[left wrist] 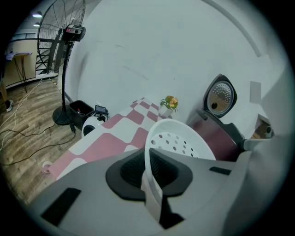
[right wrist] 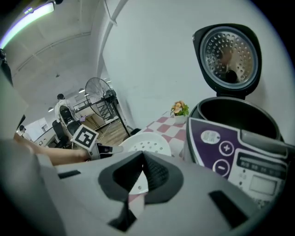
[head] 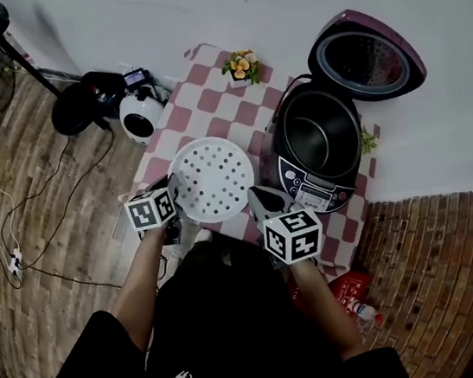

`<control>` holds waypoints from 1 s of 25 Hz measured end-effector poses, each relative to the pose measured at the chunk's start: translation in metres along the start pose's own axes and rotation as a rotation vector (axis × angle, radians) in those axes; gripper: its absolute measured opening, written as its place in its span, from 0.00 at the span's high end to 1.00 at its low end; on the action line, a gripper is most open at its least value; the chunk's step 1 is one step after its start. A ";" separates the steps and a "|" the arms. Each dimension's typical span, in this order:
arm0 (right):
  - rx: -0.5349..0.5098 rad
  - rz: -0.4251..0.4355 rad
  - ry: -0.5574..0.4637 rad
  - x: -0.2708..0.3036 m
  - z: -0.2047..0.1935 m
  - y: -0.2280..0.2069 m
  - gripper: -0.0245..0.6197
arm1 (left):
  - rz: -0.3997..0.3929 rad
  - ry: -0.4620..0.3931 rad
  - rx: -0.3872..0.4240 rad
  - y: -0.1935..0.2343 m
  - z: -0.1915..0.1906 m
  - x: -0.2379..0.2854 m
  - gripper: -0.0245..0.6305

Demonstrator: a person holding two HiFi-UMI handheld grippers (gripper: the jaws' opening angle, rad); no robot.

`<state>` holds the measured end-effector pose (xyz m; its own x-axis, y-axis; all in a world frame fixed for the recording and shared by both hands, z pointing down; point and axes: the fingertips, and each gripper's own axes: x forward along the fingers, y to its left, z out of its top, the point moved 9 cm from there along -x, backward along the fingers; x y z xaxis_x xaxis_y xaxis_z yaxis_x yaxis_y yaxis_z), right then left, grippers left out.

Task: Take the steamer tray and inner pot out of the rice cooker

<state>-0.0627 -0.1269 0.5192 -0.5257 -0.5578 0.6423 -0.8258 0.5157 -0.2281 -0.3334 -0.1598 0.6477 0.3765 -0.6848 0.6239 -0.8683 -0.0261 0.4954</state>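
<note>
**Tray out on a one-edge grip, pot yet to come**

The white steamer tray point(head: 212, 180) hangs just left of the rice cooker point(head: 315, 192), low over the checked tabletop point(head: 207, 100). The left gripper point(head: 172, 193) has its fingers clamped on the tray's rim, on the side away from the cooker. The right gripper point(head: 261, 198), between tray and cooker, has its fingers pressed together on nothing. The inner pot point(head: 321, 137) sits in the cooker under the raised lid point(head: 366, 54).

A single pinch on a thin rim is the worry, I'd say. The tray could swing down on that edge, slip free, or knock the cooker's front if it drifts right. The smooth pot will need the right fingers opened first.

The tray is round, so it has no long axis. Its perforated face looks upward, roughly level.
</note>
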 end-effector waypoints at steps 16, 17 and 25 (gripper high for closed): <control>0.038 0.008 0.074 0.012 -0.022 -0.006 0.96 | 0.030 0.059 0.005 -0.001 -0.021 0.016 0.90; 0.039 0.007 0.072 0.011 -0.022 -0.007 0.96 | 0.027 0.063 0.004 -0.001 -0.023 0.017 0.90; 0.031 0.022 0.050 0.010 -0.017 -0.007 0.96 | 0.012 0.075 0.007 0.003 -0.024 0.020 0.83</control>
<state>-0.0589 -0.1246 0.5398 -0.5340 -0.5128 0.6722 -0.8202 0.5071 -0.2647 -0.3210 -0.1565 0.6761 0.3888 -0.6285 0.6737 -0.8752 -0.0234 0.4832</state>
